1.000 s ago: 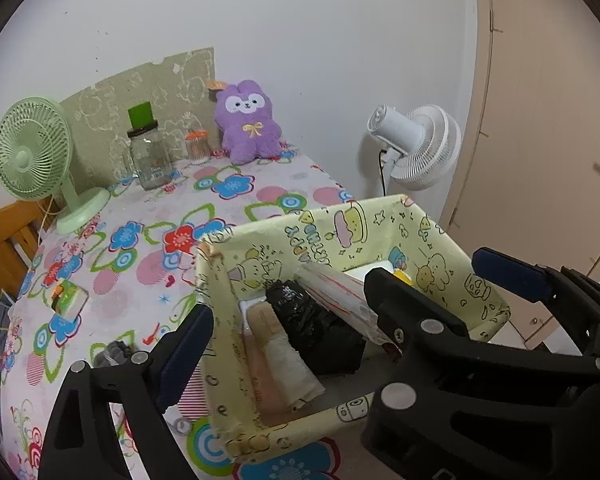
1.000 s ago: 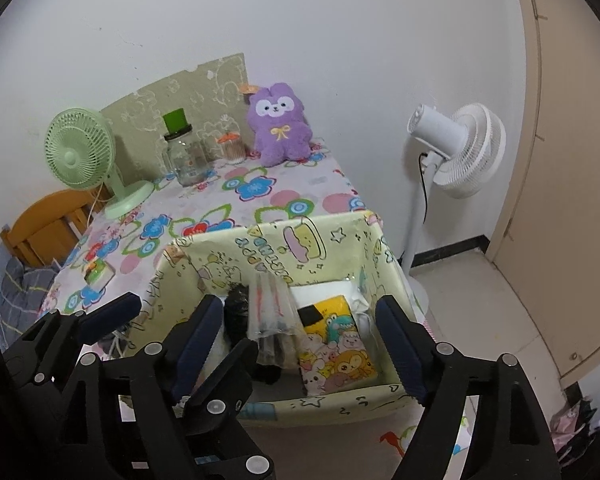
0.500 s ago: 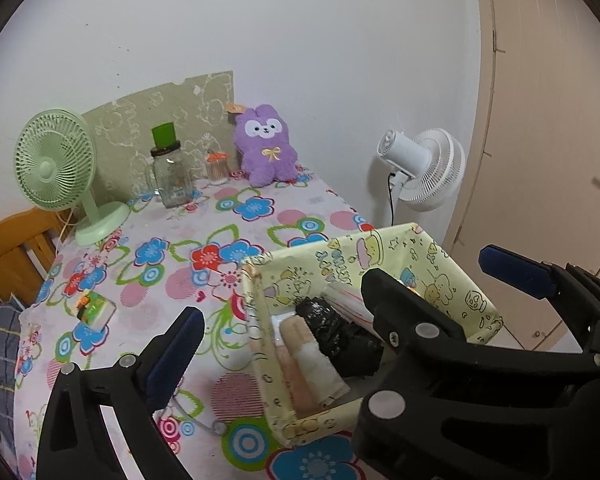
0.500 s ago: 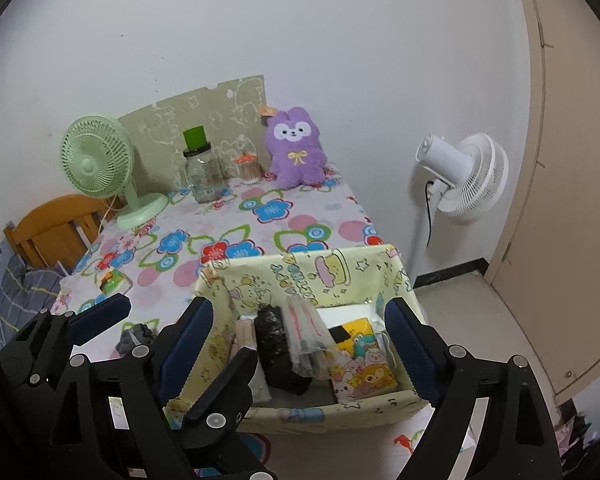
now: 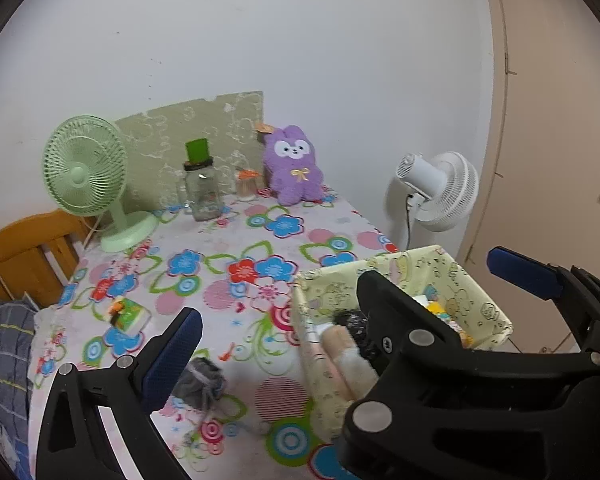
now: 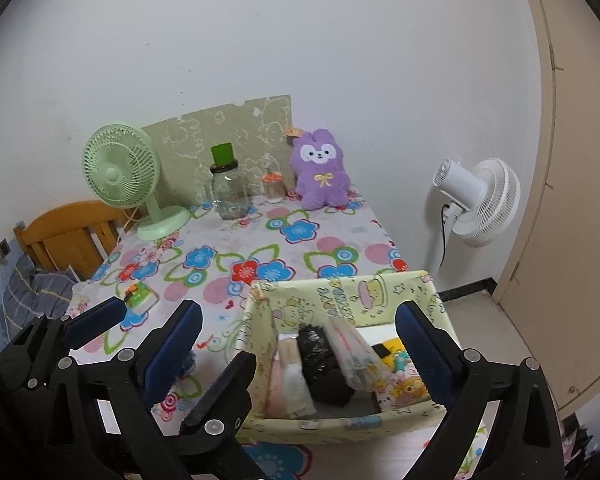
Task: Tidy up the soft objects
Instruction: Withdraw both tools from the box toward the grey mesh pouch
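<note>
Yellow printed cloth for the storage bin (image 5: 480, 300), smaller and further off in the left wrist view than a second ago, at the near right edge of the table (image 5: 220, 248), with a peach roll (image 5: 344, 356) and a black bundle (image 5: 350, 318) packed inside. Reads as a pull-back, up and away, after a drop-off. Left gripper (image 5: 300, 304) released, just opening to full width, holding nothing. Leaves a grey knitted bundle (image 5: 200, 380) loose on the flowered cover just beside the left finger, outside the bin, and a purple plush (image 5: 294, 172) well apart against the wall. Same retreat in the right wrist view: bin (image 6: 340, 300) lower and smaller, contents upright in a row, a clear packet (image 6: 352, 352) beside the black bundle. Right gripper (image 6: 298, 340) likewise let go, just spreading wider, empty between the pads. Probably means one deposit finished and the grey bundle next in line.
</note>
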### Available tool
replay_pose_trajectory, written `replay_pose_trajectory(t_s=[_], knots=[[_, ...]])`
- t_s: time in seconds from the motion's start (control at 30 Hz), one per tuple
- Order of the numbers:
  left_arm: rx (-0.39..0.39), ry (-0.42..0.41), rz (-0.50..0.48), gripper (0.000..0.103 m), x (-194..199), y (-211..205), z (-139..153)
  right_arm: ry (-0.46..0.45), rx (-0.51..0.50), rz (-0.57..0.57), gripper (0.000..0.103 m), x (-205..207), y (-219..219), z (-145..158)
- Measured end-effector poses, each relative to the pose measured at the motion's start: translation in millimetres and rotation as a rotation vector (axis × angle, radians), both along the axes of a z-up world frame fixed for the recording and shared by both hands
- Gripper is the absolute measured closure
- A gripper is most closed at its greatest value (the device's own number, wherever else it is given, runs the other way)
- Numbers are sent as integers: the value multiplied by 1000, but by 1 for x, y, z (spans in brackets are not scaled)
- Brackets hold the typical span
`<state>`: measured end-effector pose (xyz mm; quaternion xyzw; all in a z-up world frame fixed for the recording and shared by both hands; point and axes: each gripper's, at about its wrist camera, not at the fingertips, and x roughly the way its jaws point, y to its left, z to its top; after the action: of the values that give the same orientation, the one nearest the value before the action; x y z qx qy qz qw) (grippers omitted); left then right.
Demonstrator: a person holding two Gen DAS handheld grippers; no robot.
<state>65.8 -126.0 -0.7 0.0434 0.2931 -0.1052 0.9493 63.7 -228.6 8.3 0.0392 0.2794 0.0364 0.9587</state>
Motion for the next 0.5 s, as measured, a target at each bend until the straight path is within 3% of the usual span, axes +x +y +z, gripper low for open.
replay_pose_trajectory(t_s=[0.5], knots=[[-18, -42, 39, 0, -9, 41, 5, -43, -48, -5, 0, -9, 42, 11]])
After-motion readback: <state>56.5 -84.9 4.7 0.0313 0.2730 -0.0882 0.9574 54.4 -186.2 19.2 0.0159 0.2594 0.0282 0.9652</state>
